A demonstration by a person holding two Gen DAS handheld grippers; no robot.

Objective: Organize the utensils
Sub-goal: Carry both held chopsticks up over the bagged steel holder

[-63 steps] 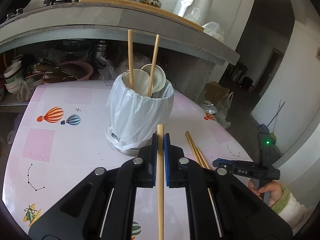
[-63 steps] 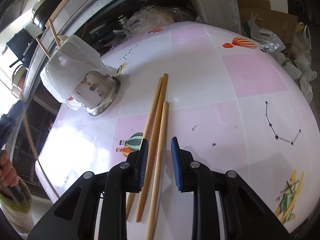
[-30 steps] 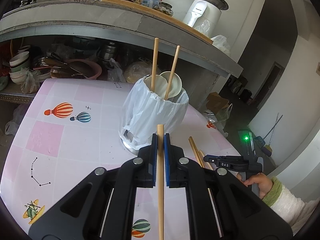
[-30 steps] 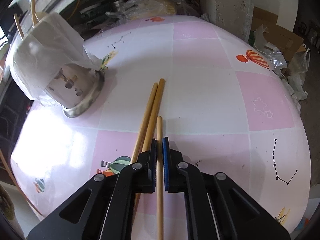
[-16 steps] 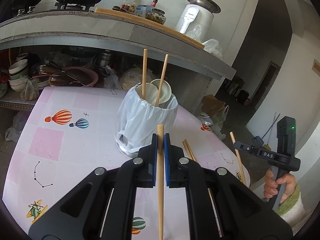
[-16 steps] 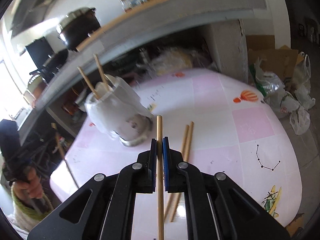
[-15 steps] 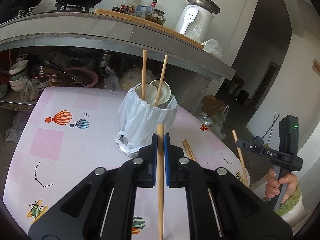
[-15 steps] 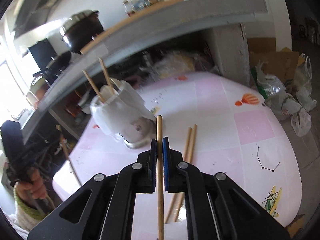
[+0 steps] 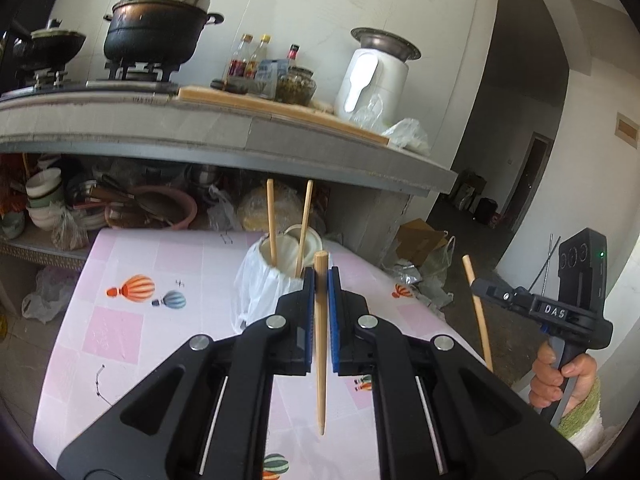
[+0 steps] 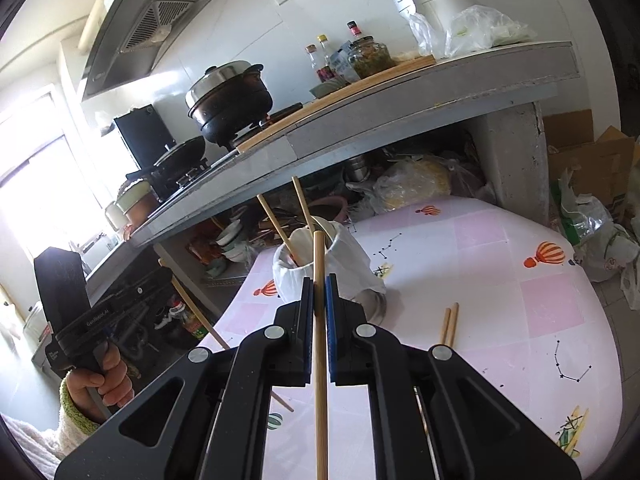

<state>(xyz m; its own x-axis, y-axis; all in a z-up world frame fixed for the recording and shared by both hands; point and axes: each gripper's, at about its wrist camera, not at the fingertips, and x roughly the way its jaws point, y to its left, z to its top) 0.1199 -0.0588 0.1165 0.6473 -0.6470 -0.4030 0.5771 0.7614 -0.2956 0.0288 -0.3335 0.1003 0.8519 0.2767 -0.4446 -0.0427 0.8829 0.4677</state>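
Observation:
My left gripper (image 9: 320,280) is shut on a wooden chopstick (image 9: 320,344) and holds it upright above the pink table (image 9: 120,320). My right gripper (image 10: 319,290) is shut on another chopstick (image 10: 319,360), also raised. The utensil holder (image 9: 268,280), wrapped in a white plastic bag, stands on the table with two chopsticks (image 9: 271,224) and white spoons in it; it also shows in the right wrist view (image 10: 320,264). Two more chopsticks (image 10: 449,322) lie on the table to its right. The right gripper also shows in the left wrist view (image 9: 480,292).
A grey stone counter (image 9: 240,132) runs behind the table, with a black pot (image 9: 156,28), bottles and a white appliance (image 9: 376,76) on top. Bowls and pans (image 9: 44,200) fill the shelf below. Cardboard and bags (image 10: 592,200) lie on the floor at the right.
Both grippers have risen and tilted up from the table. The right gripper closed on a chopstick from the table and lifted it. The left kept its chopstick.

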